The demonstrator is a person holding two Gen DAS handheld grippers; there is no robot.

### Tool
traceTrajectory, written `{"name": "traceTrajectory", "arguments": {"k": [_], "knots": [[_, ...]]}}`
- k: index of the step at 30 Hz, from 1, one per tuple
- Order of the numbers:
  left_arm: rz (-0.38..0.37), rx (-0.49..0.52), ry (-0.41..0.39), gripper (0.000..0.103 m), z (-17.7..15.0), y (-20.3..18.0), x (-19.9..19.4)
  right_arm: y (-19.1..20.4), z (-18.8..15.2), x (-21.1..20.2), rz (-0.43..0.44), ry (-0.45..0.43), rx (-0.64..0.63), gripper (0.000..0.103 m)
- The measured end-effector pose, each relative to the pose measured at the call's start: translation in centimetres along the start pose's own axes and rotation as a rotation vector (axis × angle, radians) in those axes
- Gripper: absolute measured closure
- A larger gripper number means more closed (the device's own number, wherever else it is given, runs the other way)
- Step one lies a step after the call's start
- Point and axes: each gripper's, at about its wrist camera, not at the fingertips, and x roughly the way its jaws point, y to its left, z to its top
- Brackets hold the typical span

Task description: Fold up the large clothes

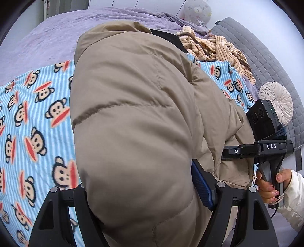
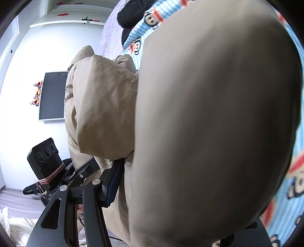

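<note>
Left gripper (image 1: 144, 197) clamped on the puffy beige jacket (image 1: 136, 117): a thick quilted fold bulges up between its fingers, blue pad (image 1: 202, 187) pressed into the fabric on one side, the other finger buried behind the bulge. Right gripper (image 2: 171, 180) also grasping the jacket, its blue pad (image 2: 114, 182) tight against a fold; its far finger is hidden behind blurred fabric that fills most of the right wrist view. Jacket bunched and lifted above the monkey-print blanket (image 1: 28, 123), which lies directly under and on both sides of it.

In the left wrist view, the right gripper's black body (image 1: 262, 148) shows at the jacket's right edge, held by a hand (image 1: 269, 186) in a white sleeve (image 1: 292, 201).

Beyond the jacket's far end: a striped tan garment (image 1: 218, 49) crumpled at the blanket's edge, purple bedding (image 1: 66, 32) behind it. Right of the jacket past the blanket: a round pleated cushion (image 1: 277, 102) against a grey quilted headboard (image 1: 266, 57).

In the right wrist view, left of the jacket: the left gripper's camera block (image 2: 45, 157), a white wall with a dark screen (image 2: 53, 95), and a black garment (image 2: 133, 13) above the jacket on the bed.
</note>
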Motion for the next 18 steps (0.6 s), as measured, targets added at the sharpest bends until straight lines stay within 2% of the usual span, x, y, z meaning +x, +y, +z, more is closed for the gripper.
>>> {"name": "traceTrajectory", "arguments": {"k": [6,10,12,15,16,18], "knots": [[0.058,-0.054,-0.006,0.024,1.3,10.9,-0.8,5.3,2.3,9.9,-0.014,0.009,-0.029,0.044],[0.096,-0.131,0.017,0.023,1.0,16.9,1.6,7.2,3.8,15.0,-0.089,0.029,-0.048,0.044],[0.086,-0.184,0.030,0.017,0.5,19.2,2.5,5.7,3.7,15.3,-0.151,0.044,-0.056,0.042],[0.108,-0.217,0.015,0.016,-0.2,20.3,1.8,5.3,3.3,15.4,-0.198,0.047,-0.036,0.030],[0.142,-0.218,-0.009,0.017,-0.4,20.4,1.0,5.5,2.8,14.9,-0.214,0.031,-0.033,0.022],[0.201,-0.207,-0.093,0.017,-0.5,20.3,-1.4,5.5,1.6,13.0,-0.255,-0.002,-0.025,0.018]]}}
